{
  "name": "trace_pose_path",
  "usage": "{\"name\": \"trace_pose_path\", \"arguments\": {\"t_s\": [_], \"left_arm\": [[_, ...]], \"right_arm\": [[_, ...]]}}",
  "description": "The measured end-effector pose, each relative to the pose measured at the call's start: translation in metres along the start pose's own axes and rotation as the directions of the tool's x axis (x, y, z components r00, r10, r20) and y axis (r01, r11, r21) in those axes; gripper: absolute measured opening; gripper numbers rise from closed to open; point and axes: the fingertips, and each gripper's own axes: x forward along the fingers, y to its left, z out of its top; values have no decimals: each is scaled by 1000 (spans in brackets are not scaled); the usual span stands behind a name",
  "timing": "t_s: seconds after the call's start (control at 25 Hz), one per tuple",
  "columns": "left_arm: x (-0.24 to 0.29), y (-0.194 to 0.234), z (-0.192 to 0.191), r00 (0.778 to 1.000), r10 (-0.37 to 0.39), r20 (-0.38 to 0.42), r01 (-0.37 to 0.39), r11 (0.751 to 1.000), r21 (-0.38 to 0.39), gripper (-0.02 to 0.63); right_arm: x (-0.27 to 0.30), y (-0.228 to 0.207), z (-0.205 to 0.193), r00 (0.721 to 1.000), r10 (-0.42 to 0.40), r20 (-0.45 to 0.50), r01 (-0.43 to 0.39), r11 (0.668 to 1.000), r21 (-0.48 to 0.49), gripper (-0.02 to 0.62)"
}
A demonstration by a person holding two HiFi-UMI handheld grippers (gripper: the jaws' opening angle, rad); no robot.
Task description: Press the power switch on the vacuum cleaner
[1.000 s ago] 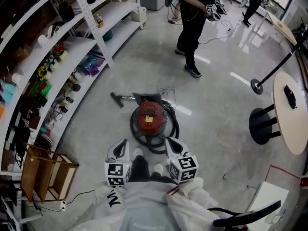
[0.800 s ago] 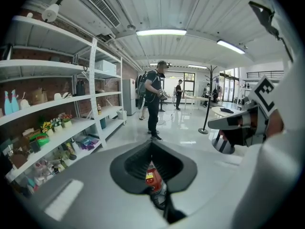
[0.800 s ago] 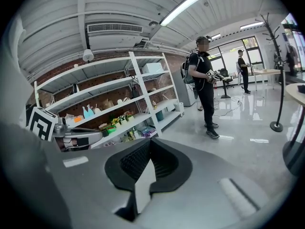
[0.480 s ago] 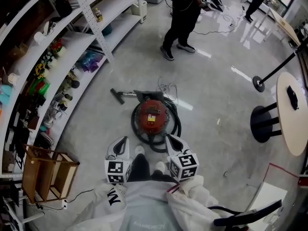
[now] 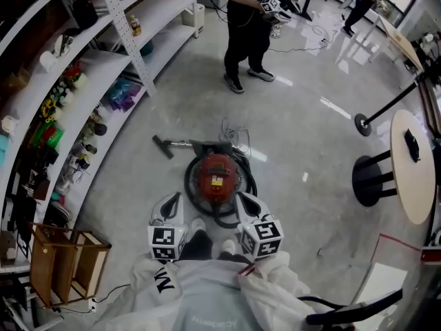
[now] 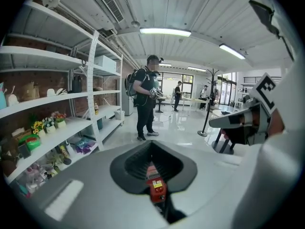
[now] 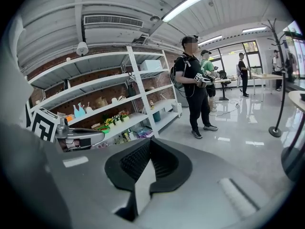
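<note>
Vacuum cleaner [image 5: 216,176] sits on the floor [image 5: 310,150] just ahead of the feet, hose [image 5: 251,179] coiled round it. Left tool [image 5: 172,204] and right tool [image 5: 245,205] are both closed, empty, well above it. Risk: the switch can't be made out from here, so a press may land off it or snag the hose.

Stocked shelves [image 5: 103,61] line the left. A person [image 5: 244,26] in black stands farther off. A round table [image 5: 408,174] sits right, a wooden crate [image 5: 62,257] lower left.
</note>
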Motion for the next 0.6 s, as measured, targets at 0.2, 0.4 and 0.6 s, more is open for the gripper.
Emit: {"name": "trace_pose_path", "arguments": {"t_s": [0.2,0.4,0.6], "left_arm": [[17,16,5,999,-39,-2,39,999,-2,0],[31,27,10,997,-82,7,82,997,1,0],[34,42,10,994,-109,-1,109,994,-9,0]], "right_arm": [[12,3,7,999,-39,-5,39,999,9,0],[25,3,10,997,-81,-10,81,997,15,0],[36,10,19,993,-117,0,117,993,20,0]]}}
